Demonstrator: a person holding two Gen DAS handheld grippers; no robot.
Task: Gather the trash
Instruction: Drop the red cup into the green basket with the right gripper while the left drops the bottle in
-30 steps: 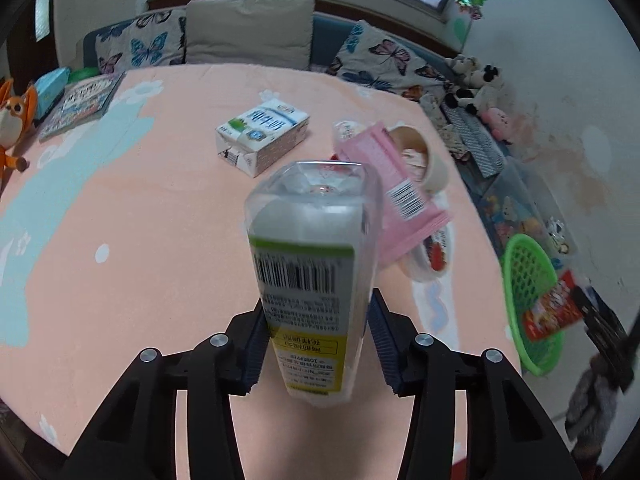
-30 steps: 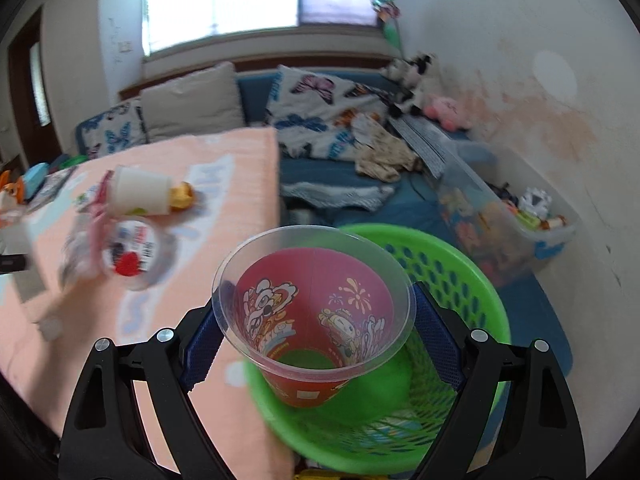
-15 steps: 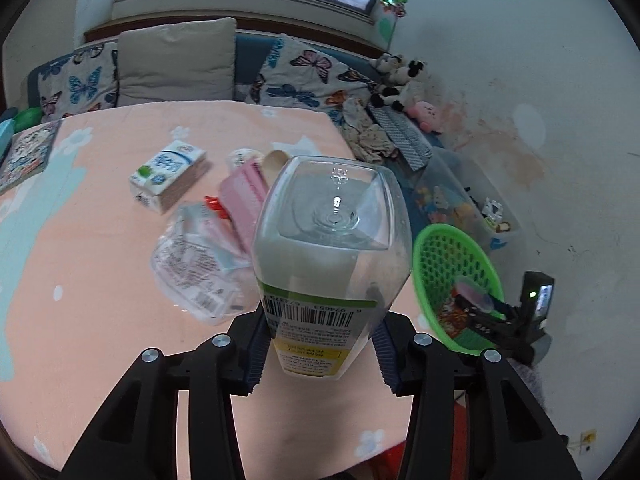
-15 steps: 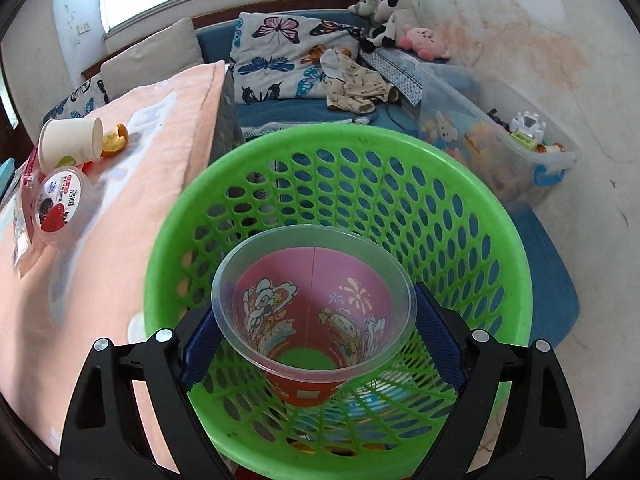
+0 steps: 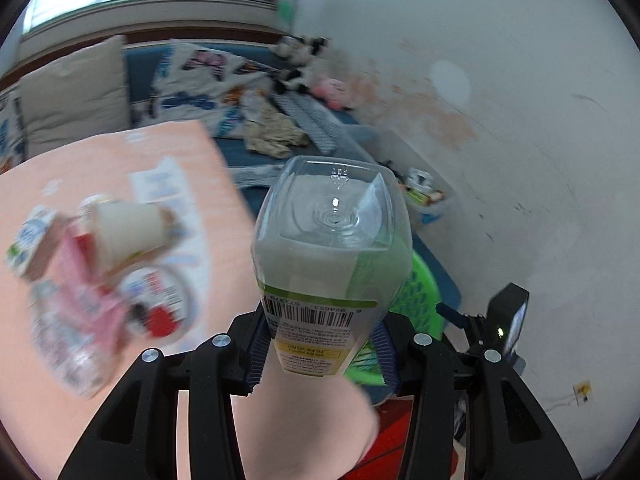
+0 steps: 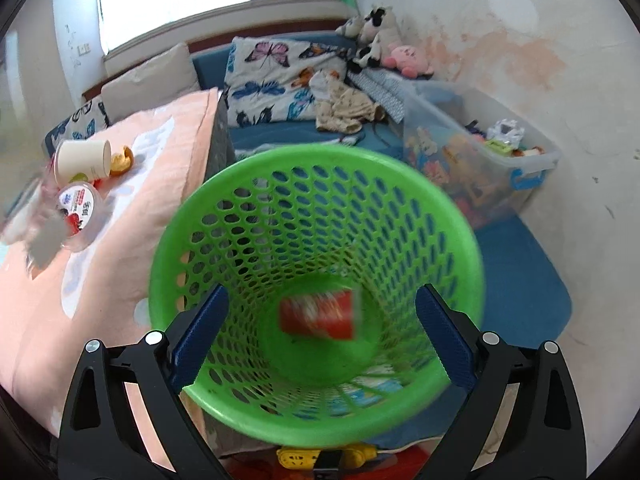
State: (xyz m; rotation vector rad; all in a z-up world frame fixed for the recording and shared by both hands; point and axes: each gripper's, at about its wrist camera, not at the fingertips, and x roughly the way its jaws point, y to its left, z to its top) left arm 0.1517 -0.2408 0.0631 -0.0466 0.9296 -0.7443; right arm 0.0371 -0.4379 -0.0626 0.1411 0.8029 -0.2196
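My left gripper (image 5: 320, 354) is shut on a clear plastic bottle (image 5: 332, 256) with a green and yellow label, held over the table's right edge, bottom end forward. The green mesh basket (image 5: 420, 300) shows partly behind the bottle. My right gripper (image 6: 320, 336) is open and empty just above the green basket (image 6: 192, 216). A red cup (image 6: 320, 314) lies blurred deep inside the basket. More trash lies on the peach table: a paper cup (image 6: 82, 158), a round lidded tub (image 6: 78, 206) and pink wrappers (image 5: 88, 280).
A blue sofa (image 6: 288, 132) with butterfly cushions stands behind the basket. A clear storage box (image 6: 472, 160) of toys sits against the stained wall at right. A yellow power strip (image 6: 320, 456) lies on the floor below the basket. The other gripper (image 5: 504, 320) shows at right.
My right gripper opened and the red cup dropped into the basket. My left gripper swung right with the bottle, from over the table toward the basket.
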